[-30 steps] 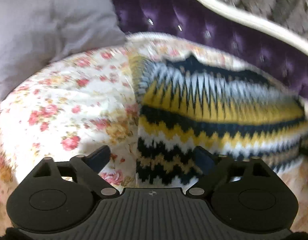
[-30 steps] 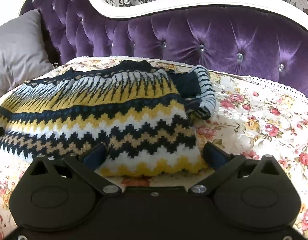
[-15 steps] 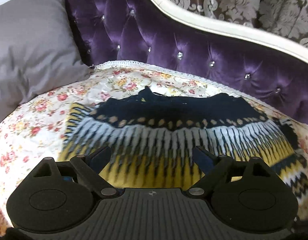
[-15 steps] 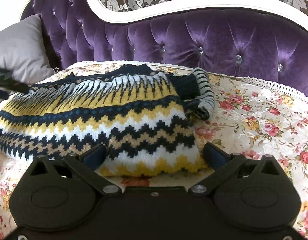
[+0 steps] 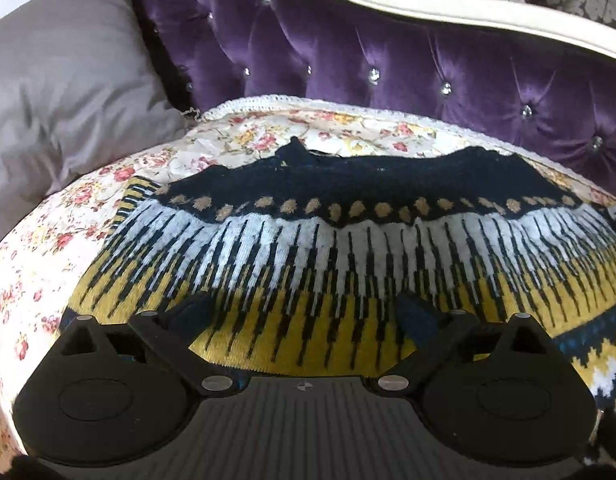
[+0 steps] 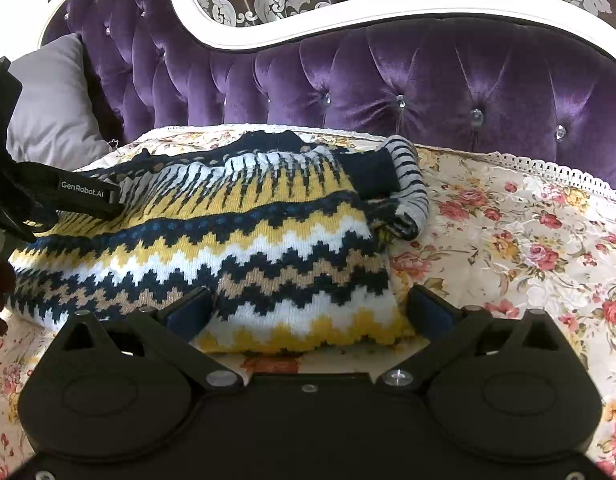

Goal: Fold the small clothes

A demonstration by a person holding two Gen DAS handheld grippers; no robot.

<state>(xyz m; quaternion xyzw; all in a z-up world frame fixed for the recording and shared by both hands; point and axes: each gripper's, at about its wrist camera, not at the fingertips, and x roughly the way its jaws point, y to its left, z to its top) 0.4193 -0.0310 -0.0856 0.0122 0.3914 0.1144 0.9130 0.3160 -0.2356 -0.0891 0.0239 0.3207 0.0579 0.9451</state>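
I have the sweater (image 6: 235, 240) lying part-folded on the floral cover (image 6: 528, 248), at twelve o'clock. My left gripper's (image 5: 303, 312) jaws are opening, empty; my right gripper's (image 6: 308, 308) spread. Next I'd pinch an edge.

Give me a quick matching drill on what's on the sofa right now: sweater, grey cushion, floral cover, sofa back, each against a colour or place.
Things:
1. sweater
2. grey cushion
3. floral cover
4. sofa back

Descriptions:
A. tufted purple velvet with shiny buttons
B. propped at the left end of the seat
C. spread over the seat, lace-edged, under the knitwear
D. zigzag bands of navy, yellow and white, lying in front of both grippers

Pairs: 1-D, 2-B, 3-C, 4-A
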